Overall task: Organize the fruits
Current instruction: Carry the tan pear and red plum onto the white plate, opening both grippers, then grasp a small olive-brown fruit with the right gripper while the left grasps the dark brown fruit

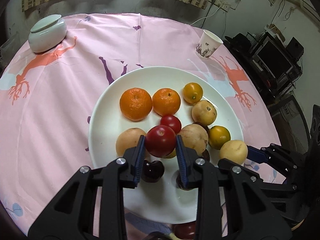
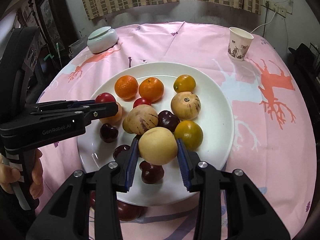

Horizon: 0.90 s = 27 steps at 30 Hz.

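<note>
While fruit crowds the plate (image 1: 104, 108), left tool (image 1: 160, 142) clamps tomato (image 1: 160, 140); right tool (image 2: 158, 146) clamps melon (image 2: 158, 145).

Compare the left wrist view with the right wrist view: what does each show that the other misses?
Left wrist only: the left tool closed on a red tomato; a monitor at right.
Right wrist only: the right tool closed on a pale yellow fruit; the person's hand gripping the left handle.
Both: white plate, two oranges, paper cup, lidded jar.
</note>
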Motion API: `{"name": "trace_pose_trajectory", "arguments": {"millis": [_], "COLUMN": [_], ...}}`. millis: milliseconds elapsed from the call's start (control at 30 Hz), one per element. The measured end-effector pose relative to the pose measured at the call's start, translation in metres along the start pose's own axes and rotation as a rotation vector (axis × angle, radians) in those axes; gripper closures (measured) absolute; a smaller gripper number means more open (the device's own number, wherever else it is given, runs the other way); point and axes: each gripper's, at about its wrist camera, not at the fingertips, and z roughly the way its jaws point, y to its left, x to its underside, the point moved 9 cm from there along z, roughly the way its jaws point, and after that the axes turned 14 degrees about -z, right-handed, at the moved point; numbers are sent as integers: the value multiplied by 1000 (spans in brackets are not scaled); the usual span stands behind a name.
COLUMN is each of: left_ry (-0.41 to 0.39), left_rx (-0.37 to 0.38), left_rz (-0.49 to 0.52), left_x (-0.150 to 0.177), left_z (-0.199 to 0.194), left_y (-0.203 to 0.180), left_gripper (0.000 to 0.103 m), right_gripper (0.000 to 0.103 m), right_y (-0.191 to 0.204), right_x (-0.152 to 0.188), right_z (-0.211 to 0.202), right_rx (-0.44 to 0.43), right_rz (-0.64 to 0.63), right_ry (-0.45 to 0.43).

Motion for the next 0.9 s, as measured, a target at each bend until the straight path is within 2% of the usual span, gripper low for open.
{"name": "trace_pose_trajectory", "arguments": {"millis": [200, 233, 267, 300, 433, 533, 600, 667, 800, 900], "left_ry": [1, -7, -11, -23, -59, -93, -114, -137, -114, -126], "left_rx": [8, 10, 17, 26, 42, 52, 52, 58, 84, 25], "left_rz": [-11, -12, -14, -17, -13, -9, 11, 28, -4, -7], "left_x": [-6, -8, -7, -9, -7, 6, 21, 41, 88, 120], "left_z": [5, 3, 0, -4, -27, -53, -71, -87, -96, -95], "left_y": [1, 1, 0, -1, -1, 0, 2, 4, 19, 37], "left_gripper": [72, 64, 43, 35, 30, 16, 10, 4, 2, 2], "right_gripper": [64, 63, 51, 34, 31, 31, 14, 4, 4, 4], "right_y": [-1, -2, -3, -5, -6, -3, 1, 7, 25, 39], "right_x": [-6, -8, -9, -11, -19, -15, -2, 16, 66, 99], "right_z": [8, 9, 9, 7, -10, -31, -47, -62, -82, -86], "right_rx": [31, 45, 64, 88, 115, 97, 88, 74, 22, -8], "right_rz": [-21, -28, -39, -49, -68, -53, -36, -19, 40, 84], "right_ry": [-6, -7, -10, -28, -97, -122, -119, -128, -134, -120]}}
